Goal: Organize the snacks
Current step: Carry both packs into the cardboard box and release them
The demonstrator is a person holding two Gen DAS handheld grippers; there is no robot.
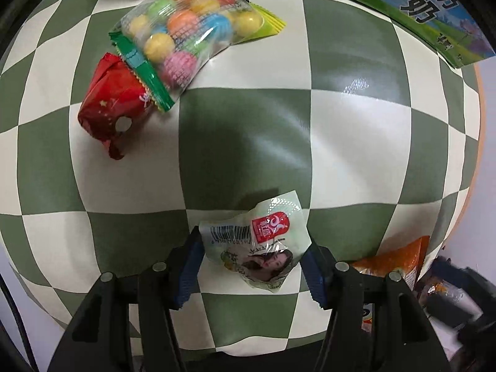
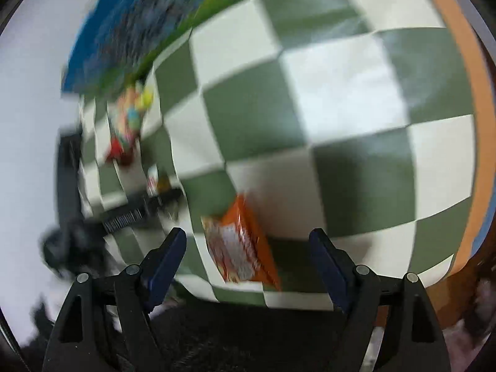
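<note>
Where the green-and-white checkered tablecloth (image 1: 248, 142) covers the table, the snacks lie as follows.

Item one: a pale green packet (image 1: 257, 245) with a barcode, a red logo and a printed portrait. It sits between the blue pads of the left gripper (image 1: 252, 266), and both pads (image 1: 192, 266) touch its sides, so the jaws are clamped on it. Whether it rests on the cloth or is lifted off it cannot be told.

Item two: a clear bag of coloured candy balls (image 1: 189, 31) with green sealed ends, at the far left of the cloth. Its lower end overlaps item three.

Item three: a red foil packet (image 1: 111, 108) bearing small stars, just below and left of the candy bag, touching it.

Item four: a large green-and-blue milk box (image 1: 434, 12) with printed characters, along the far edge of the table, just behind the candy bag.

Item five: an orange snack packet (image 2: 241, 245), lying flat near the front edge of the cloth. The right wrist view is blurred. The right gripper (image 2: 248, 257) hangs over this packet with its jaws spread wide, one on each side, neither pad touching it. The same packet shows in part at the lower right of the left wrist view.
</note>
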